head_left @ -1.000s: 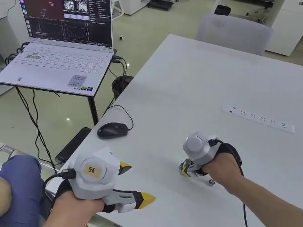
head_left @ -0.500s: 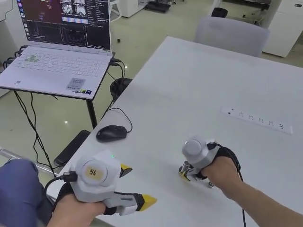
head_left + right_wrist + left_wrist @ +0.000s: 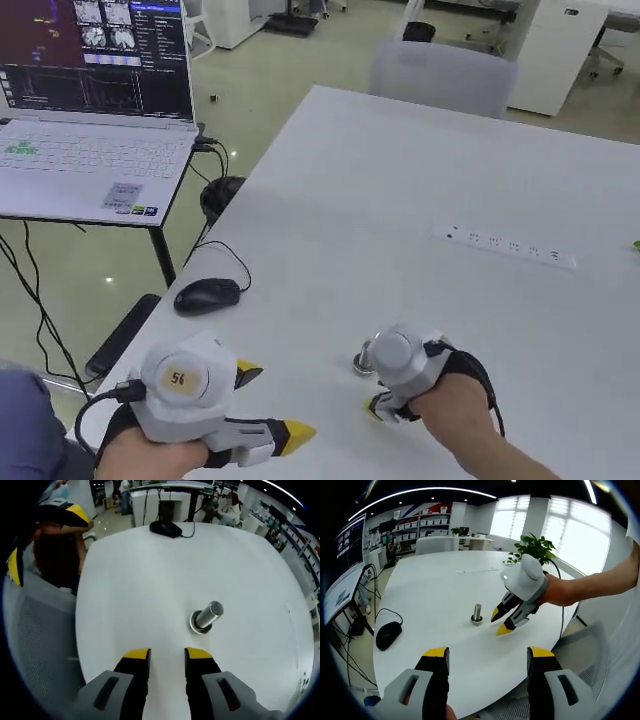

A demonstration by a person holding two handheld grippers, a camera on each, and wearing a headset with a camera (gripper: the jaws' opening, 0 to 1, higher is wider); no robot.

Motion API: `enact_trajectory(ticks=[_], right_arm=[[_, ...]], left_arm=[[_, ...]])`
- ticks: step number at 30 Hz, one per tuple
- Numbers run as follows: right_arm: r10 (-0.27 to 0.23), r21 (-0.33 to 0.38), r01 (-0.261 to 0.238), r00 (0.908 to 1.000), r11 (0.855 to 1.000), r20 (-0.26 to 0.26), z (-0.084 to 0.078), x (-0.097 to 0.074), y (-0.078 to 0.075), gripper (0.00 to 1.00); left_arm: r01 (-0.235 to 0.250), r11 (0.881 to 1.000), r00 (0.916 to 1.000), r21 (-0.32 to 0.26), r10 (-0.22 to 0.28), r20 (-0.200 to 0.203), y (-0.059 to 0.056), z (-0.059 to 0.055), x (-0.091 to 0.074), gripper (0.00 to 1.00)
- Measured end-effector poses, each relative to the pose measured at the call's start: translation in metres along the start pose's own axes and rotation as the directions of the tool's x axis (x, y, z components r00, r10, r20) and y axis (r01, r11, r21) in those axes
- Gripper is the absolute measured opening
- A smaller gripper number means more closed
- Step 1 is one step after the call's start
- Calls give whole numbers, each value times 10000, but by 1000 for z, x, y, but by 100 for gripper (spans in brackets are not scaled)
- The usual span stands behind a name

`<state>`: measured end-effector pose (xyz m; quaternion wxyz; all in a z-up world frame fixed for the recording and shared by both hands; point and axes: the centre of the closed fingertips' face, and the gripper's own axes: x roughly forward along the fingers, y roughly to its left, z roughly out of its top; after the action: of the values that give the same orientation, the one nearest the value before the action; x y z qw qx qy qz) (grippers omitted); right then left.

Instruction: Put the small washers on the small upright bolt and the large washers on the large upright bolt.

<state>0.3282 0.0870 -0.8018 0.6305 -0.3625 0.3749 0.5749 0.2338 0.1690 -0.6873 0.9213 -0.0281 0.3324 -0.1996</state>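
Upright bolt (image 3: 209, 615) near right hand-held gripper (image 3: 167, 654), mouse (image 3: 166, 528) apart

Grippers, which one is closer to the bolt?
The right gripper: its tips are just beside the bolt, while the left gripper is clearly farther off.

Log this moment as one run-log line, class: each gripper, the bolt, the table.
left gripper: jaws open, empty | right gripper: jaws slightly apart, empty, near bolt, not touching | bolt: upright on table
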Motion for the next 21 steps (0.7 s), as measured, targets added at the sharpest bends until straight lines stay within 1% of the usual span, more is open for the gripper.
enact_trajectory(ticks=[2, 3, 4, 6, 9, 11, 13, 16, 19, 21], right_arm=[[-2, -50, 3, 9999, 10000, 153, -2, -3, 6, 29], [4, -41, -3, 9995, 10000, 325, -5, -5, 12, 29], [68, 38, -69, 9992, 10000, 404, -10, -6, 17, 29], [108, 99, -113, 9988, 9999, 483, -17, -7, 23, 30], [95, 489, -126, 9980, 9987, 623, -36, -12, 32, 30], [42, 970, -130, 9959, 9952, 905, -45, -17, 36, 31], [-81, 1388, -75, 9937, 9903, 1114, -56, -23, 37, 32], [-308, 1690, 93, 9917, 9856, 1252, -70, -33, 36, 34], [-649, 2072, 339, 9874, 9777, 1446, -83, -43, 30, 36], [-873, 2418, 479, 9841, 9692, 1548, -91, -50, 26, 37]], left_arm=[[47, 10000, 10000, 46, -46, -76, 0, -2, 2, 62], [75, 9999, 9999, 68, -74, -124, -1, -3, 4, 62], [94, 9999, 9998, 82, -93, -151, -1, -4, 5, 62], [156, 9998, 9997, 107, -154, -208, -1, -6, 7, 62], [247, 9996, 9993, 133, -243, -291, -3, -11, 12, 62], [309, 9994, 9989, 124, -304, -361, -4, -14, 14, 62], [395, 9990, 9981, 194, -385, -476, -6, -18, 18, 62], [474, 9986, 9975, 232, -462, -526, -7, -20, 21, 62], [591, 9979, 9967, 265, -575, -579, -9, -21, 25, 62], [651, 9973, 9960, 337, -629, -629, -10, -21, 28, 62]])
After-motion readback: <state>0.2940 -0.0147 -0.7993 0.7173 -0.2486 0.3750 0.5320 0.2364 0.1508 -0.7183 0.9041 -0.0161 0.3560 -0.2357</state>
